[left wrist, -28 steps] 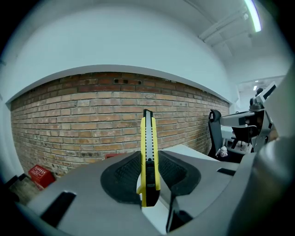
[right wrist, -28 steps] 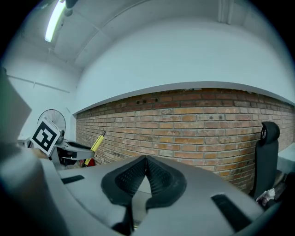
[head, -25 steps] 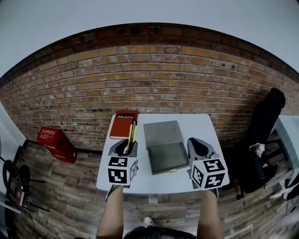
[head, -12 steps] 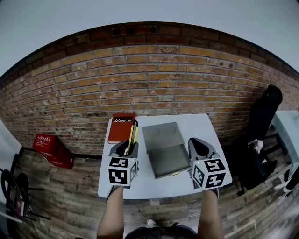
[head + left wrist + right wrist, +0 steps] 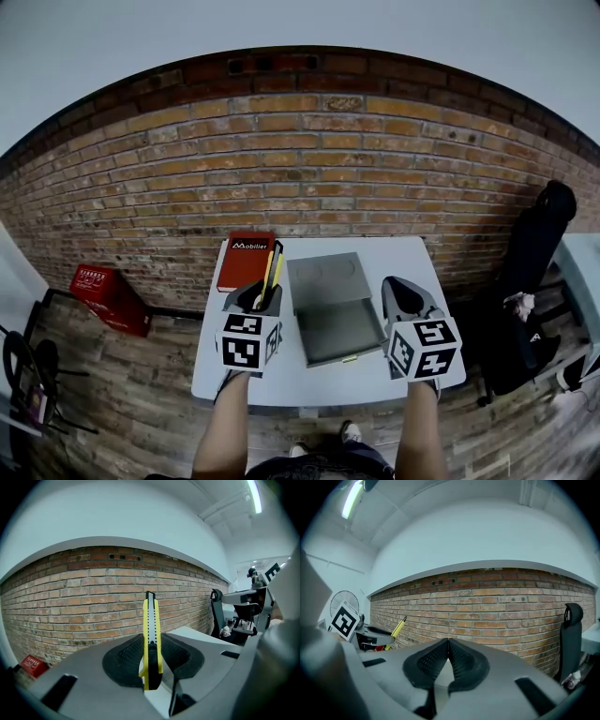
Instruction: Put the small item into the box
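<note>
A yellow utility knife [image 5: 272,267] stands upright between the pads of my left gripper [image 5: 260,292], which is shut on its lower end, left of the box. In the left gripper view the knife [image 5: 151,616] rises straight out of the jaws of the left gripper [image 5: 151,641]. The open grey box [image 5: 339,323] lies mid-table with its lid [image 5: 328,275] folded back toward the wall. My right gripper [image 5: 401,291] hovers right of the box, and the right gripper [image 5: 448,641] shows its pads meeting with nothing between them.
A red book [image 5: 245,261] lies at the far left of the white table [image 5: 309,375], just beyond the left gripper. A brick wall runs close behind. On the floor sit a red crate [image 5: 101,286] at left and a black chair [image 5: 534,244] at right.
The head view shifts a little. Both grippers keep their places beside the box, and the knife stays in the left one.
</note>
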A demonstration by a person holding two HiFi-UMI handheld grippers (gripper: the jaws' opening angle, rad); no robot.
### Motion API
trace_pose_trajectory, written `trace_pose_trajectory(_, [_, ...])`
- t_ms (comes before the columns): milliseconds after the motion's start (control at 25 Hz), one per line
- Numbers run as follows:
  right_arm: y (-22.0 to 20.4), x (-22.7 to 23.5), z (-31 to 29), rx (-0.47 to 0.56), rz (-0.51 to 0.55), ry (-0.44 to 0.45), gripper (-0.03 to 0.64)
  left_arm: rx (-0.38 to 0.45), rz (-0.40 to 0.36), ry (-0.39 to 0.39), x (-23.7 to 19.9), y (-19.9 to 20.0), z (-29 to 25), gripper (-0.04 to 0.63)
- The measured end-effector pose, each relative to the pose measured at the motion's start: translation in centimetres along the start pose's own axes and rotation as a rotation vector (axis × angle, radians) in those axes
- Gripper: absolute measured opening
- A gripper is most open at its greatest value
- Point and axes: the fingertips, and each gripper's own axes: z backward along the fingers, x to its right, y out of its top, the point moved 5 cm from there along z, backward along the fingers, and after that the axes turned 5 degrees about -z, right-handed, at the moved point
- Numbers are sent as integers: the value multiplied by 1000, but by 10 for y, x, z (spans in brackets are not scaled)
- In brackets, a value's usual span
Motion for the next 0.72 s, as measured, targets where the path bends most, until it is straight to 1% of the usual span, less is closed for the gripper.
trace_pose_trajectory(440, [12, 58, -38, 18, -8, 84, 20, -17, -7, 98, 17, 22, -37, 129])
trace_pose_trajectory(720, [15, 78, -45, 23, -11, 99, 20, -36, -25, 112, 27, 23, -49, 129])
